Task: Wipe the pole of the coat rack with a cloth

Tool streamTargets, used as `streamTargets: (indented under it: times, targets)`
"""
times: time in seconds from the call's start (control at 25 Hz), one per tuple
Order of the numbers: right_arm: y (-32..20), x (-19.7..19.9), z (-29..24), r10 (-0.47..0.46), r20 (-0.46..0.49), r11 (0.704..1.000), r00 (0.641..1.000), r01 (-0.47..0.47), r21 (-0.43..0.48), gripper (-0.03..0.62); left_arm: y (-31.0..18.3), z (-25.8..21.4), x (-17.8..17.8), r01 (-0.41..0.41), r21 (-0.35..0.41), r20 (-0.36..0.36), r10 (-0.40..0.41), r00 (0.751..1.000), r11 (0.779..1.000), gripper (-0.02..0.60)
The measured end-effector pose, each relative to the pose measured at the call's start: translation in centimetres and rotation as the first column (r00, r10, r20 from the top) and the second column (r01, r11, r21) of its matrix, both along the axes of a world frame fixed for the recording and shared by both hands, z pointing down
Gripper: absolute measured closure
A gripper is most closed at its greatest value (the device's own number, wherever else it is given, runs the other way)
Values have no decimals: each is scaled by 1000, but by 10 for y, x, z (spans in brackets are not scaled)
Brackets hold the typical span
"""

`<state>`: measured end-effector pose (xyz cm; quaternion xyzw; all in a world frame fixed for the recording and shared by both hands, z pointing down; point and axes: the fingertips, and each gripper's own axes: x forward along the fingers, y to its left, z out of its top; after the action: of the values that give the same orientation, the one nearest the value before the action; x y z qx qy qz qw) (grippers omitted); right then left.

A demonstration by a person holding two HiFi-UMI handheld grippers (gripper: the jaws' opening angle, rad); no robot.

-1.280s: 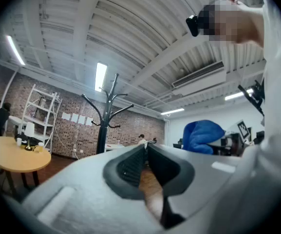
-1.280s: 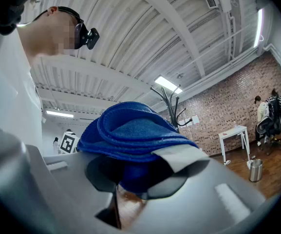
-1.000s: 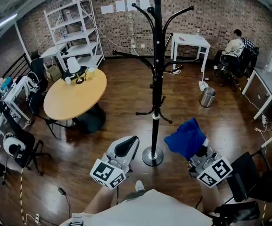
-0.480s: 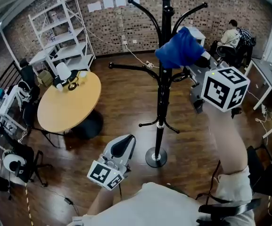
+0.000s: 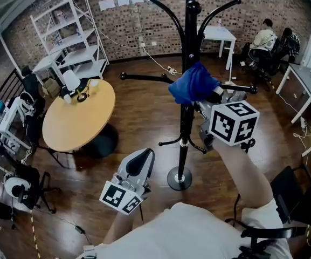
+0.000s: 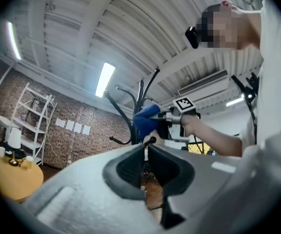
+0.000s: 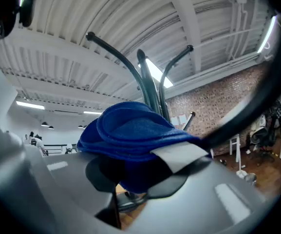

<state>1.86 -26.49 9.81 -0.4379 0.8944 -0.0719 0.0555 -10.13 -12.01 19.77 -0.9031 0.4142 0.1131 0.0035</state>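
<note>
Right gripper (image 5: 212,97) jaws clench the blue cloth (image 5: 193,84) at the coat rack pole (image 5: 186,124), frame centre. Left gripper (image 5: 145,155) jaws are closed and empty. A round worktop (image 5: 77,115) stands at left.

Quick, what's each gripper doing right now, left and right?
Left gripper: closed, fingers together with nothing between them.
Right gripper: closed on the blue cloth.

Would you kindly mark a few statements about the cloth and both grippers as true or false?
The right gripper is shut on a blue cloth. True.
In the head view, a round wooden table stands left of the pole. True.
The cloth lies on that table. False: it is held up at the pole.
The left gripper holds a second cloth. False: it is shut and empty.
</note>
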Motion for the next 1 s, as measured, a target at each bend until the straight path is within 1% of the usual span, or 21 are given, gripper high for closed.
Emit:
streamTargets:
  times: [0.08, 0.16, 0.2, 0.24, 0.32, 0.44, 0.52, 0.56, 0.68, 0.8, 0.92, 1.0]
  targets:
    - [-7, 3, 25, 19, 12, 1000, 1000, -19, -23, 496, -4, 2, -2, 10, -4, 2, -10, 1000, 1000, 563]
    - [-6, 3, 30, -3, 31, 1000, 1000, 4, -21, 496, -8, 7, -3, 22, -14, 3, -22, 1000, 1000, 563]
    - [-2, 4, 25, -20, 41, 1000, 999, 20, -3, 496, -10, 8, -2, 28, -18, 3, -28, 1000, 999, 563]
    - [6, 5, 15, -37, 47, 999, 998, 36, 29, 496, -13, 8, -1, 34, -18, 2, -34, 999, 999, 563]
    - [32, 9, -9, -72, 40, 989, 997, 67, 131, 496, -18, 5, 0, 44, -10, 2, -44, 999, 999, 563]
    - [90, 6, -26, -117, -9, 953, 993, 115, 281, 496, -20, 0, -8, 49, 13, 14, -49, 999, 999, 563]
    - [118, -5, -19, -112, -51, 938, 992, 122, 324, 496, -24, 0, -20, 41, 23, 23, -41, 999, 999, 563]
    - [124, -10, -13, -101, -66, 939, 993, 117, 324, 496, -28, -2, -23, 31, 27, 26, -31, 999, 999, 563]
    - [119, -12, 5, -60, -76, 956, 995, 80, 283, 496, -49, -8, -21, -36, 40, 28, 34, 999, 999, 563]
    - [109, -11, 13, 11, -89, 963, 996, 14, 267, 496, -74, -12, -11, -135, 56, 15, 134, 991, 989, 563]
    - [102, -21, 8, 96, -80, 961, 992, -71, 266, 496, -89, -8, -12, -255, 41, 26, 254, 967, 966, 563]
    - [89, -29, -16, 176, -101, 941, 979, -137, 311, 496, -95, -4, -26, -322, 38, 37, 320, 947, 946, 563]
